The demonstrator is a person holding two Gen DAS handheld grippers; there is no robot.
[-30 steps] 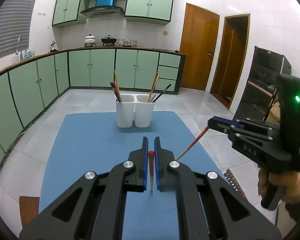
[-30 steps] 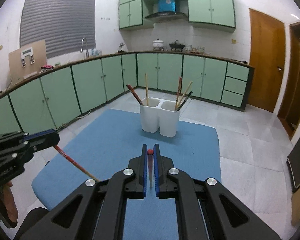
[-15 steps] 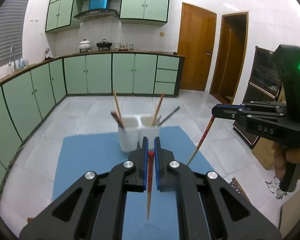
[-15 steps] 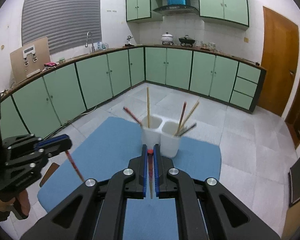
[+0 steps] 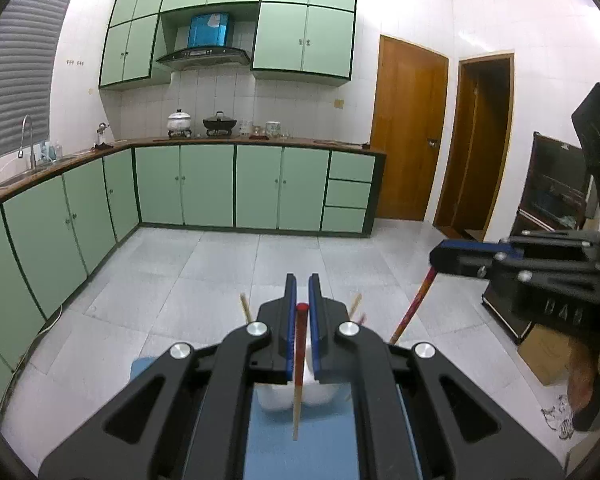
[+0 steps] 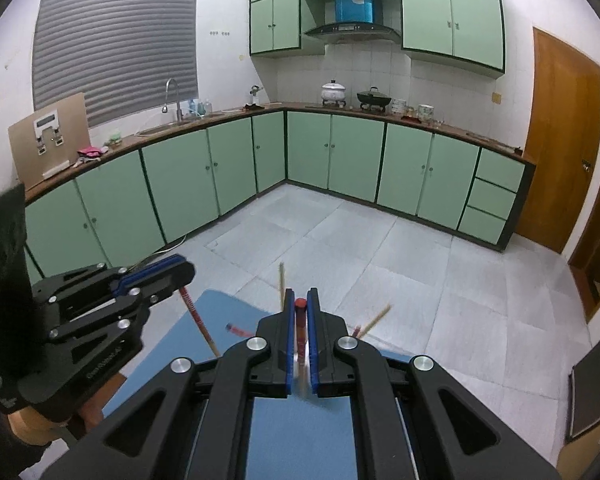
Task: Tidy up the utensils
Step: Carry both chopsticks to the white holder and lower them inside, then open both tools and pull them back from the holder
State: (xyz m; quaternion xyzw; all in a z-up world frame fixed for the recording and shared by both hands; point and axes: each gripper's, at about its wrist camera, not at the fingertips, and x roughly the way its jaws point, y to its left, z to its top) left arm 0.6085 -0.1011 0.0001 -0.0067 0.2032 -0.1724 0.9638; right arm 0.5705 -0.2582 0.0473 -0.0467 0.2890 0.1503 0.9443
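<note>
My left gripper is shut on a red-topped chopstick that hangs down over the white two-cup utensil holder on the blue mat. My right gripper is shut on a second red-topped chopstick, also above the holder, which is mostly hidden behind its jaws. Each gripper shows in the other's view: the right gripper with its chopstick, the left gripper with its chopstick. Chopstick tips poke up from the holder.
The mat lies on a low table with tiled floor beyond. Green cabinets line the far and left walls. A dark cabinet stands at the right. A cardboard box sits on the floor.
Both grippers have risen and moved forward over the holder, still holding their chopsticks. The holder has slid down in both views and is now largely behind the jaws.
</note>
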